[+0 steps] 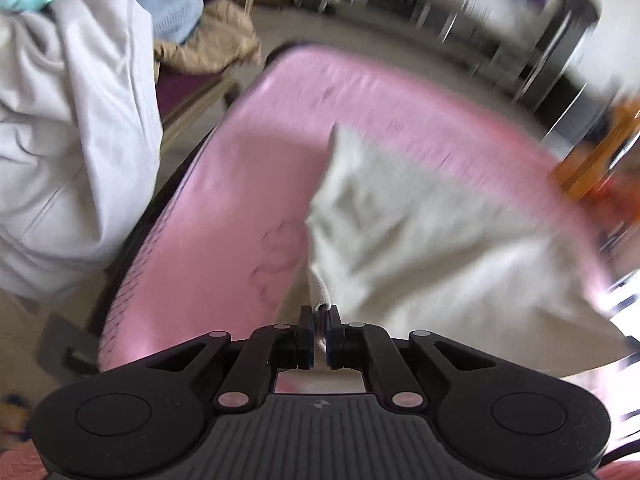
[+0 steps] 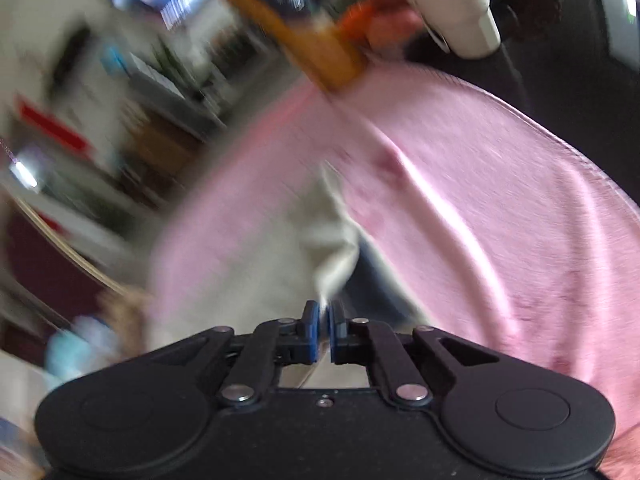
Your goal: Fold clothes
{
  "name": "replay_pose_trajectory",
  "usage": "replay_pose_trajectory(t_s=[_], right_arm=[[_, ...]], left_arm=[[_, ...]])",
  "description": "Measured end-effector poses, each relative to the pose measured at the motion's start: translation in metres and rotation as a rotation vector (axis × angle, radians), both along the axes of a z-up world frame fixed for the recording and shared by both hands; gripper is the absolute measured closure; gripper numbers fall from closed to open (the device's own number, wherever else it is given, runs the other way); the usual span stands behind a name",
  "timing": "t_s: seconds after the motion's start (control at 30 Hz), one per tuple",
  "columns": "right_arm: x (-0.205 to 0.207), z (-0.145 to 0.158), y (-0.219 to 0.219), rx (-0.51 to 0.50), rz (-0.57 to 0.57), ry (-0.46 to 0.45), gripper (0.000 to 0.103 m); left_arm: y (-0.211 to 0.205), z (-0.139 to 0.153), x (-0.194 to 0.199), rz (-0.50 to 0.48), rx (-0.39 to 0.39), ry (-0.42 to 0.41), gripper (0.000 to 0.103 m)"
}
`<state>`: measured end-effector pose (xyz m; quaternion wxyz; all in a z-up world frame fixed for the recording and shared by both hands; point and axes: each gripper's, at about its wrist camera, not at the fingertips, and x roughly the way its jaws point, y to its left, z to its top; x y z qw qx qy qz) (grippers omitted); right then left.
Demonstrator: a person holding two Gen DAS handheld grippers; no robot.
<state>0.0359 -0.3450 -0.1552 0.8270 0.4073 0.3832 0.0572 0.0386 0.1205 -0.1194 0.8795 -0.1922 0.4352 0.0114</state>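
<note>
We hold the soft cream-white cloth garment (image 1: 420,232) over the pink-covered desk (image 1: 224,200), the left gripper (image 1: 319,320) and right gripper (image 2: 323,320) each pinching an edge with nearly closed fingers, so we judge that a fold is under way and needs even tension.

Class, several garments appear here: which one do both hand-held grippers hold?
The cream-white garment on the pink sheet, pinched by both; the grey, turquoise and tan clothes sit untouched.
</note>
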Motion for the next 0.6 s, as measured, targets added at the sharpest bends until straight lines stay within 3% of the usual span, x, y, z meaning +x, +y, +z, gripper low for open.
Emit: replay_pose_trajectory(t_s=[0.07,0.17,0.27,0.43,0.5,0.6], right_arm=[[-0.009,0.004,-0.015,0.096,-0.041,-0.049,0.098],[-0.015,-0.006,-0.031,0.190,-0.061,-0.002,0.098],[-0.015,-0.006,-0.025,0.110,-0.025,0.050,0.098],[-0.007,-0.010,-0.009,-0.067,0.029,0.150,0.098],[-0.002,-0.015,0.001,-0.179,0.067,0.219,0.098],[-0.002,-0.011,0.006,-0.208,0.075,0.217,0.098]], left_arm=[[0.014,0.008,-0.009,0.012,-0.078,-0.050,0.099],[0.022,0.006,-0.016,0.016,-0.107,-0.042,0.099],[0.014,-0.003,-0.020,-0.004,-0.060,0.014,0.099],[-0.011,-0.017,-0.013,-0.048,0.133,0.114,0.096],[-0.022,-0.029,-0.006,-0.060,0.248,0.184,0.093],[-0.038,-0.047,-0.001,-0.086,0.436,0.275,0.091]])
